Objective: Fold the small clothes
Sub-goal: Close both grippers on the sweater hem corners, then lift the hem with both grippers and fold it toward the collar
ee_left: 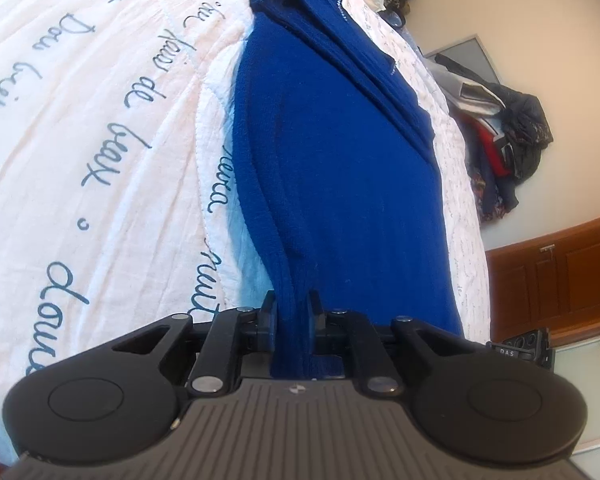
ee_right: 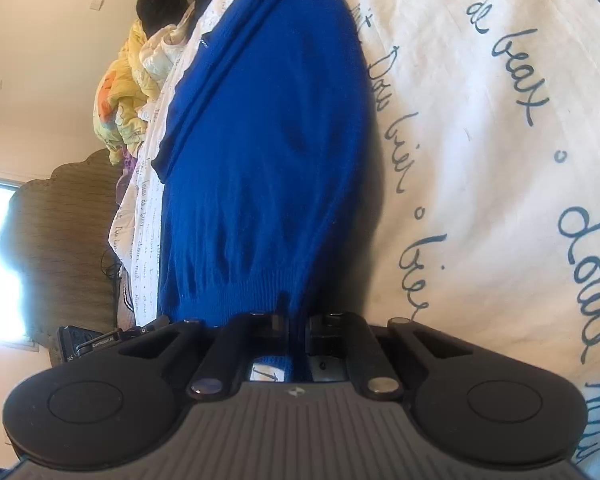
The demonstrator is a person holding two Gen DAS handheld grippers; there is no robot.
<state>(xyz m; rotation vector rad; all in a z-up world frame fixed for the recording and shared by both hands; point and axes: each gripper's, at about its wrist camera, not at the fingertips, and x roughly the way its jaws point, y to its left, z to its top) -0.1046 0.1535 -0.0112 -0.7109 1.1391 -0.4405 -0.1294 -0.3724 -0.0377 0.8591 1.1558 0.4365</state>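
Both grippers look identical: the left gripper (ee_left: 293, 316) and right gripper (ee_right: 298, 326) are matte black plastic with a ribbed grey top plate and a tiny logo in the middle. Big round black pods sit on each side, and silver pivot screws cap the linkage arms.

Bedroom: quilted bedspread (ee_left: 100, 128), headboard (ee_right: 72, 216)
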